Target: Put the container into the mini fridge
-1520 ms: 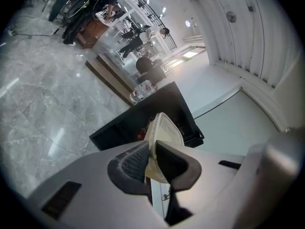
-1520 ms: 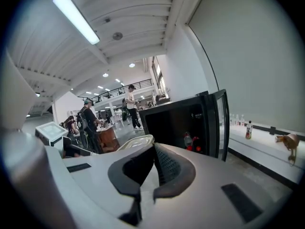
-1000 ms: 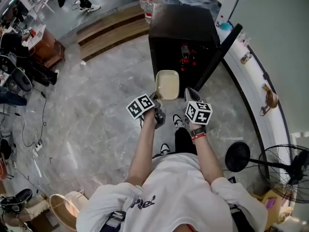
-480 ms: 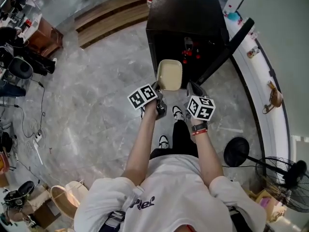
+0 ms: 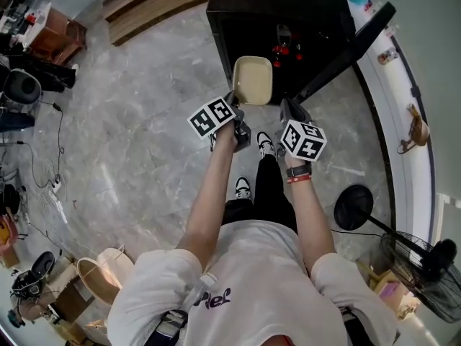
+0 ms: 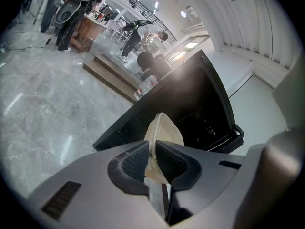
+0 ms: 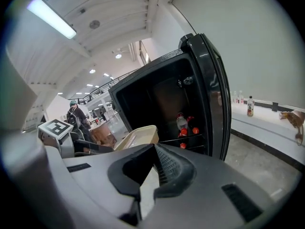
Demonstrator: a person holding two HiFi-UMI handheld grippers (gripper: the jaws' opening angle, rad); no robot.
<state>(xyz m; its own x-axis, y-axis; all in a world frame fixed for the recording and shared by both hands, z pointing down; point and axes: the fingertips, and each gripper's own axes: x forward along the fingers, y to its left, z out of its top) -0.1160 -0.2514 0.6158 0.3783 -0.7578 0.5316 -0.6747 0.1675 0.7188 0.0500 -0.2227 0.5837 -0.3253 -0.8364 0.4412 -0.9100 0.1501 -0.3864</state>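
Jaws of the left gripper were clamped on the rim of the beige container, a grip that only this gripper's own view made plain. The head view showed instead where the container was: open side up, above the marble floor, just before the mouth of the open mini fridge. The right gripper had its jaws together on nothing, beside the container. Its view showed red-capped bottles on a shelf inside, mere red specks from above, and the door swung wide.
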